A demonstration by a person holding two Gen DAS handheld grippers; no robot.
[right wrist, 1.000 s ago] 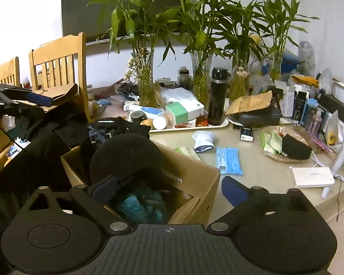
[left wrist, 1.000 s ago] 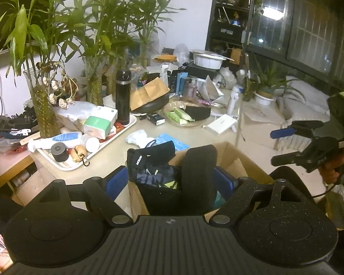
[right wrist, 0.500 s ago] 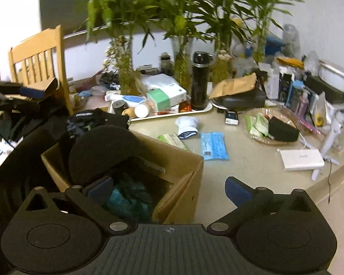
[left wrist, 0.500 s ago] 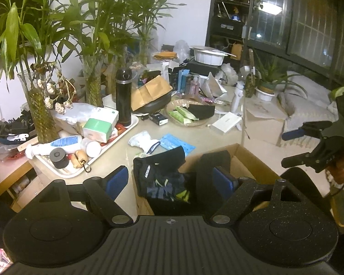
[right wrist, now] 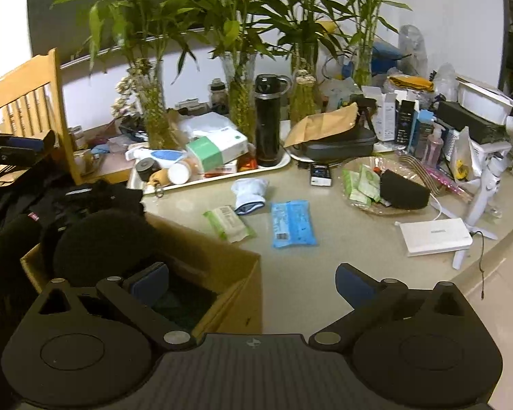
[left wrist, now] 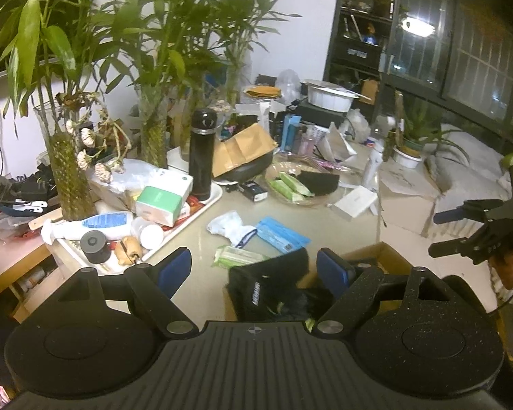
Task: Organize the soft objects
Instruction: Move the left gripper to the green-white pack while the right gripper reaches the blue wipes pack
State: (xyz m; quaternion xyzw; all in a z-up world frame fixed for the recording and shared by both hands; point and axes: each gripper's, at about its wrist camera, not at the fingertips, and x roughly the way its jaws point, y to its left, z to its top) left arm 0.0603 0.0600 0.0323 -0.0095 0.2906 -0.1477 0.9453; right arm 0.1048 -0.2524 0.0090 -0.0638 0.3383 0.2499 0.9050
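A cardboard box [right wrist: 229, 266] sits at the table's near edge, holding dark clothes [left wrist: 266, 294] and a round black cushion [right wrist: 102, 242]. My left gripper [left wrist: 254, 266] is open and empty above the box. My right gripper [right wrist: 251, 282] is open and empty over the box's right corner; it also shows in the left wrist view [left wrist: 461, 229]. On the table lie a white sock [right wrist: 249, 191], a blue wipes pack [right wrist: 292, 222] and a green wipes pack [right wrist: 227, 222].
A white tray [left wrist: 201, 212] holds a black flask [left wrist: 201, 157], a green-white box and bottles. Vases with bamboo stand behind. A glass dish [right wrist: 386, 188], a white power bank [right wrist: 434, 237] and a wooden chair [right wrist: 27, 102] are around.
Both grippers have risen and drawn back from the box. The box and clothes now sit lower in both views, and more of the tabletop shows.
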